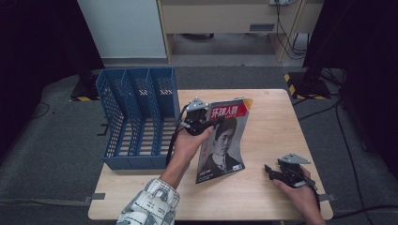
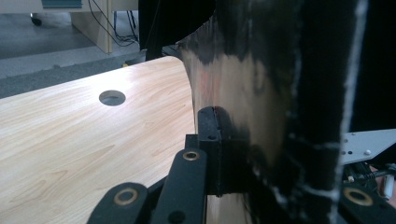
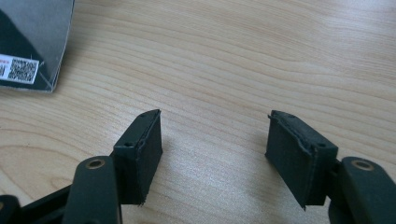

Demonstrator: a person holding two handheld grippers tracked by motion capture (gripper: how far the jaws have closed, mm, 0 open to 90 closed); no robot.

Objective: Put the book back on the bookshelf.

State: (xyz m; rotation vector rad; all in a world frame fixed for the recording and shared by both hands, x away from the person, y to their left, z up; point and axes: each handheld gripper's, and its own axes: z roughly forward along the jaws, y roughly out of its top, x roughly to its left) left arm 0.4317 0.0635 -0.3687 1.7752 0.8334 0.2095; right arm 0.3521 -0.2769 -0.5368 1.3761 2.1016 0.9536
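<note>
From the high view, the left gripper (image 1: 212, 123) pinches the upper left edge of a magazine (image 1: 224, 140), which stands tilted on the table (image 1: 267, 122) with its lower edge resting on the wood and its cover, a red title band over a black-and-white portrait, facing the camera. The left hand (image 1: 187, 143) wraps the gripper from below, a patterned sleeve (image 1: 150, 204) trailing to the bottom edge. Just left of the magazine sits a blue rack (image 1: 136, 117) with three open compartments, lying at the table's left edge. The right gripper (image 1: 271, 171) rests low on the table near the front right corner, well apart from the magazine, held by the right hand (image 1: 302, 197). In the left gripper view, the left gripper (image 2: 233, 154) has its jaws pressed together on the magazine (image 2: 261, 93), whose dark, glossy sheet curves up and fills the right half; a round hole (image 2: 112, 97) shows in the table (image 2: 70, 140) farther off. In the right gripper view, the right gripper (image 3: 215, 158) has its jaws spread with bare table (image 3: 233, 56) between them, nothing touching the pads; a corner of the magazine (image 3: 32, 46), bearing a QR code (image 3: 22, 70), lies at the upper left.
</note>
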